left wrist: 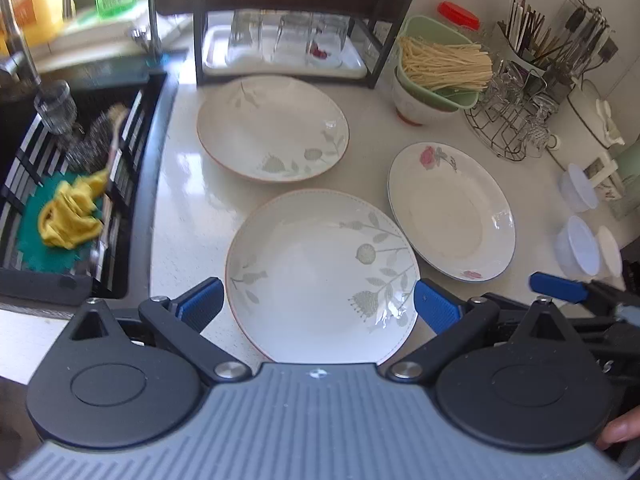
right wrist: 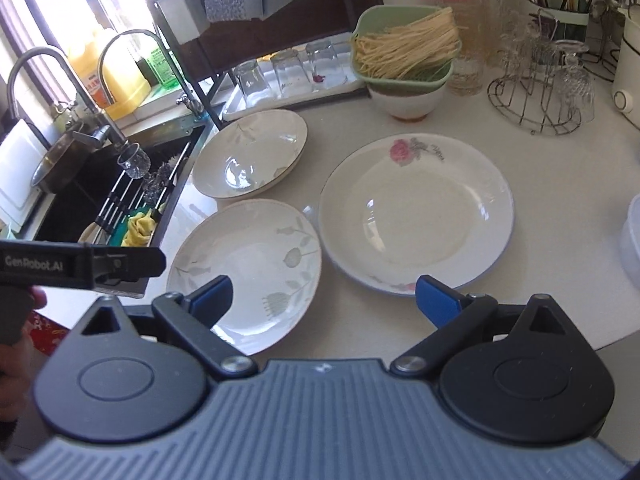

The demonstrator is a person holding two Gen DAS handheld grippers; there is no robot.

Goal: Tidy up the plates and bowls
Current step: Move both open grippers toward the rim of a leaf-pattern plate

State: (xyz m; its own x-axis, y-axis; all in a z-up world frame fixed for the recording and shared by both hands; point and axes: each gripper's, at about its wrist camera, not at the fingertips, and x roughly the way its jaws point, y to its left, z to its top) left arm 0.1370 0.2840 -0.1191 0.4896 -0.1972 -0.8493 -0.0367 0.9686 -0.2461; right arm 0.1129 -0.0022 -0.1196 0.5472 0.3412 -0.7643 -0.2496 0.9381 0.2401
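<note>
1. Three plates are laid flat on the white table (left wrist: 184, 216), all apart from one another. The black dish rack (left wrist: 280, 12) at the back is taken as the landmark.
2. A deep leaf-patterned plate (left wrist: 272, 128) is set just in front of the dish rack. A second leaf-patterned plate (left wrist: 320, 276) is found further out from the rack, nearest the left gripper (left wrist: 318, 308). A flat rose-patterned plate (left wrist: 452, 212) is placed in front of and to the right of the rack, ahead of the right gripper (right wrist: 324, 300).
3. The jaws of both grippers are held wide apart and nothing is gripped. The left jaws stand to either side of the near leaf plate's edge, apparently above it; contact cannot be confirmed.
4. The plates are judged to be glazed ceramic: stiff, fairly heavy, slick and easily chipped.
5. A hold is best taken at the rim, one finger above and one below, since the glossy well offers no purchase.
6. The flat rose plate is judged hardest to lift, as its rim lies close to the table; the raised rims of the leaf plates should be reached more easily.
7. Plates of the same pattern could be stacked, and should be lowered gently to avoid chipping.
</note>
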